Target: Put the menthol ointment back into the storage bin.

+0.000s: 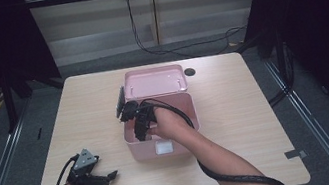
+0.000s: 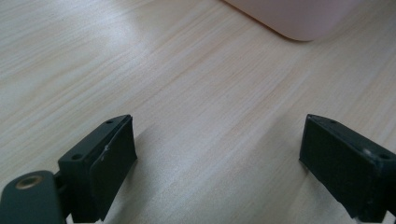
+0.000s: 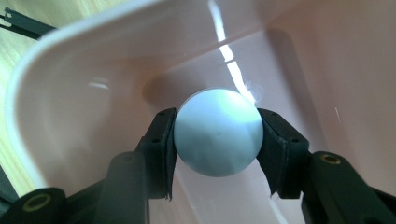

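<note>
Wooden table (image 1: 236, 111), pink box (image 1: 187, 119) open at centre. Right gripper (image 3: 217, 140) inside box, clamped on pale ball (image 3: 217, 133). Left gripper (image 2: 217, 158) idle, jaws apart. Best lowered gently before release.

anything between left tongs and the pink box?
Nothing: bare wooden table lies between the open left tongs and the pink box, per the left gripper view.

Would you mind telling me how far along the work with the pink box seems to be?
Done: the pink box stands open, lid tipped back. In hand: the right gripper is inside it, jaws shut on a pale ball. Whether the ball is going in or coming out can't be told. The left gripper waits open over the table.
</note>
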A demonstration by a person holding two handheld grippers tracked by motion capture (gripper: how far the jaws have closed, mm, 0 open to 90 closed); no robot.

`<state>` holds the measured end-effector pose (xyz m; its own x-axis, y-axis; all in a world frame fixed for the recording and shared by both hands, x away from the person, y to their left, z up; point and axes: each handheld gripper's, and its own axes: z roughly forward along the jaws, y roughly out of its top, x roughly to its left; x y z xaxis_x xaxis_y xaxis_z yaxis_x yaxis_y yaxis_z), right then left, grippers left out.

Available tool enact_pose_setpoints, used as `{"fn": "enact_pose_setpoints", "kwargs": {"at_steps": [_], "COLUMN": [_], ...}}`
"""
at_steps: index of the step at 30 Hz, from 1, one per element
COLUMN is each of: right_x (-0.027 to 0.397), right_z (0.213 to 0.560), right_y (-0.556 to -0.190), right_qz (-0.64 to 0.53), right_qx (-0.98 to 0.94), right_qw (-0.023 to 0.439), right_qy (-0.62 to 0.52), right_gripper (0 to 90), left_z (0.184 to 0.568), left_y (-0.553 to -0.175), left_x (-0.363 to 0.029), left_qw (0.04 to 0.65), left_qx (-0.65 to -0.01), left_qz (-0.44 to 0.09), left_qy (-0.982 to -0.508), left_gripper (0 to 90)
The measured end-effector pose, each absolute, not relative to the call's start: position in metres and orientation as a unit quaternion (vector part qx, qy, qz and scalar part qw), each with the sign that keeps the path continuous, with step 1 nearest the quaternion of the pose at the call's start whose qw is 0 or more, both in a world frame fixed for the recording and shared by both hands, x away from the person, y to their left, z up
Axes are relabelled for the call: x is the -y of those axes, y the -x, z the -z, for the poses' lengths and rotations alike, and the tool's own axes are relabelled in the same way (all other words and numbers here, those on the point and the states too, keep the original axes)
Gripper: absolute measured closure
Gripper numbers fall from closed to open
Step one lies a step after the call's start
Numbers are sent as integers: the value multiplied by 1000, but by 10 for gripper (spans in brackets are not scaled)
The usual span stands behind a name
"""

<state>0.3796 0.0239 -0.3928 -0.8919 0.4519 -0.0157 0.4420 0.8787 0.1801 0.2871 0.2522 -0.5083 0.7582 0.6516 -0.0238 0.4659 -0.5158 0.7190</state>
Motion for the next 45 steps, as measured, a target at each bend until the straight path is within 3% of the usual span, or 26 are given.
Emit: {"fn": "enact_pose_setpoints", "kwargs": {"at_steps": [45], "right_x": [-40], "right_z": [425], "right_y": [-392], "right_qz": [-82], "right_qx": [-973], "right_qw": [31], "right_qy": [-214], "right_gripper": [508], "left_z": [508], "left_y": [-287], "left_x": [-252], "left_qw": [370], "left_qx": [-324], "left_qz": [-126], "left_qy": [-861], "left_gripper": [101]}}
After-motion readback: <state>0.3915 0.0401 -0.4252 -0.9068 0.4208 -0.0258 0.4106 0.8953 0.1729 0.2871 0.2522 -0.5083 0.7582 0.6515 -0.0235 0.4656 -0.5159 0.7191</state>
